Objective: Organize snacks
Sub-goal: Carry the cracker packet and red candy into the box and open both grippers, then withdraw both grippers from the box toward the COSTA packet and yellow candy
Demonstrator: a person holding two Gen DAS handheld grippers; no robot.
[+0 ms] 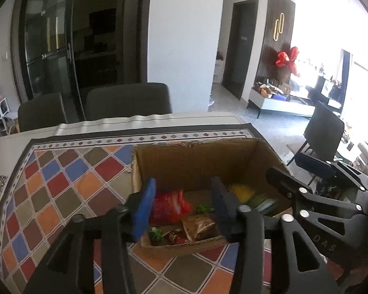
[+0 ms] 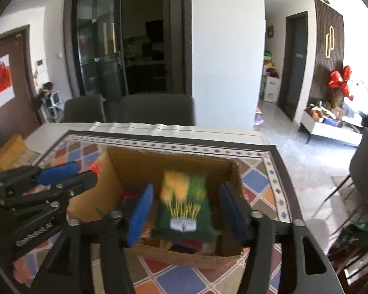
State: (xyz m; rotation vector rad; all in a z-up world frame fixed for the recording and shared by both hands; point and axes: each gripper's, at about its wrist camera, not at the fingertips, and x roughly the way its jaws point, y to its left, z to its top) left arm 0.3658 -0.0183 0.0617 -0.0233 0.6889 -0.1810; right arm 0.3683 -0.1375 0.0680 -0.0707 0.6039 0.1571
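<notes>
- Here, a cardboard box (image 1: pixel 184 161) was seen standing on a table covered with a tablecloth (image 1: pixel 68 186) of coloured diamonds, with snacks lying inside it.
- In the left wrist view, a red bag (image 1: pixel 169 205) was found on the box floor just beyond the left finger of the left gripper (image 1: pixel 182 208), apparently below it rather than touched by it.
- A brown packet (image 1: pixel 200 225) and small wrapped sweets (image 1: pixel 155 234) were seen at the near wall of the box, between and below the fingers.
- The left gripper was held over the near part of the box with its blue pads set moderately apart; nothing was gripped between them.
- In the right wrist view, a green and yellow bag (image 2: pixel 184 203) was seen blurred, lying in the box between the fingers of the right gripper (image 2: pixel 184 213).
- Gaps were visible on both sides of that bag, so the pads were not pressed on it; the right gripper stood fairly wide and was holding nothing.
- The left gripper was also seen from the right wrist, at the left wall of the box (image 2: pixel 95 196), with its tips just over the rim.
- Two dark chairs (image 1: pixel 127 103) were placed at the far side of the table.
</notes>
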